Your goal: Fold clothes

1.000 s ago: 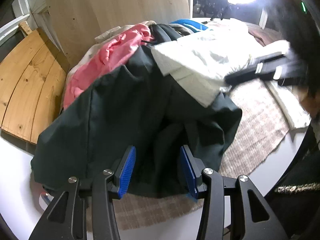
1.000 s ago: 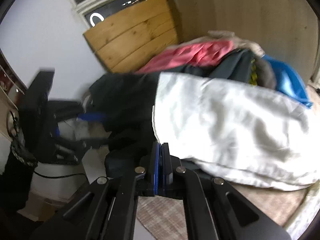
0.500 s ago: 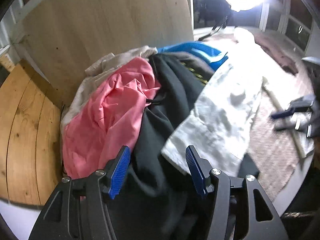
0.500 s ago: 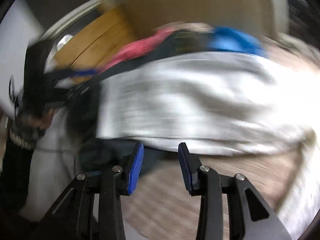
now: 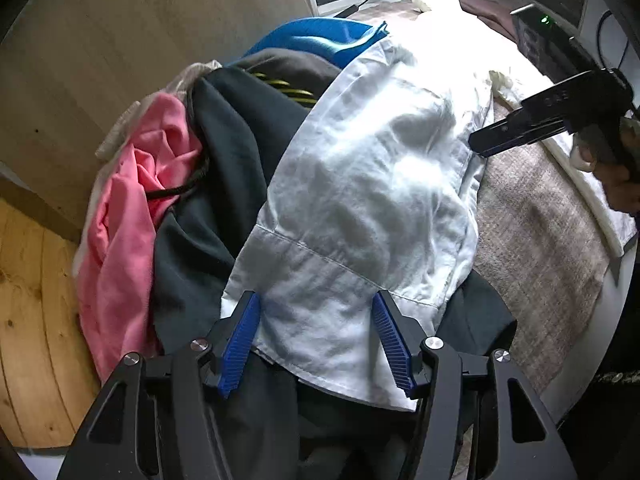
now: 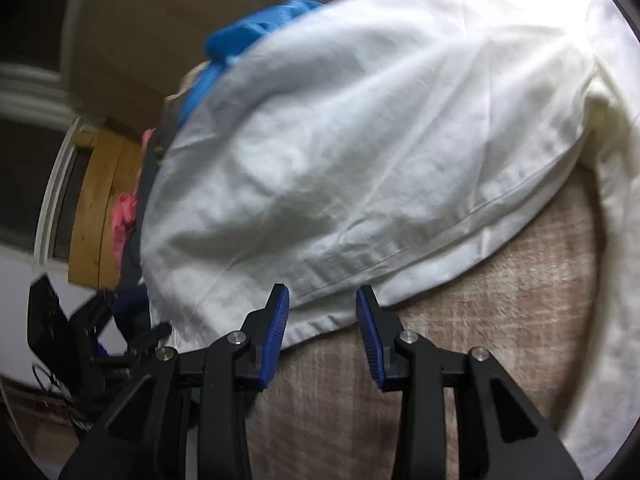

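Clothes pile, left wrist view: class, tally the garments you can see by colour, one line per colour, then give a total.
White garment: 1
Pink garment: 1
Dark garment: 1
Blue garment: 1
Grey garment with yellow stripes: 1
Pale beige garment: 1
Total: 6 visible; more may lie hidden.

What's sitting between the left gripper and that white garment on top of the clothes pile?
Nothing visible. The left gripper has its jaws opening over the near hem of the white garment, which lies uncovered on top of the dark garment.
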Demonstrator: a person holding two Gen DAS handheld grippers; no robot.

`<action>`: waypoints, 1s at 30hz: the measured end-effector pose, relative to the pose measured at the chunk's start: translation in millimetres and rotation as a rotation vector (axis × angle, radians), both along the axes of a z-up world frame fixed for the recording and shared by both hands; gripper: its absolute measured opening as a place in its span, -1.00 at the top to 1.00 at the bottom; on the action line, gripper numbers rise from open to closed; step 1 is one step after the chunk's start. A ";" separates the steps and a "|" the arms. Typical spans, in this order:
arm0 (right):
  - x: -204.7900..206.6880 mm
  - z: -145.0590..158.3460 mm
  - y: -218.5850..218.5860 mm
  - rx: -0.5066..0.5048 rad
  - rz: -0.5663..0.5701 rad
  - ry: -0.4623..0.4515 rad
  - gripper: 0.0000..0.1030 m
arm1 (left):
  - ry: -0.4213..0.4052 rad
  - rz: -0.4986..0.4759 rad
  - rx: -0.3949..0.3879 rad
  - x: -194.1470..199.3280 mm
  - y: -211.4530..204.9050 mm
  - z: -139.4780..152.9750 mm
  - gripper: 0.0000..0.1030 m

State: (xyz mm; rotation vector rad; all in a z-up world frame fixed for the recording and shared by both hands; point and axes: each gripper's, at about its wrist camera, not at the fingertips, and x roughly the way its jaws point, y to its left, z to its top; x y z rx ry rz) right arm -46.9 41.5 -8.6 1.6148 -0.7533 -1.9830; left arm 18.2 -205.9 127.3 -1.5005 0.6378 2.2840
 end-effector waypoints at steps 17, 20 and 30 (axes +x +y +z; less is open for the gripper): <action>-11.1 -17.6 5.2 -0.114 -0.163 -0.120 0.31 | -0.015 -0.032 -0.006 1.2 -11.9 -2.5 -0.13; -13.1 -7.7 -2.7 -0.087 -0.176 -0.063 0.79 | -0.017 -0.042 -0.005 2.4 -14.8 -2.3 -0.13; 10.6 15.6 6.5 -0.092 -0.207 -0.016 0.93 | -0.013 -0.062 -0.010 -2.1 -8.1 -2.9 -0.14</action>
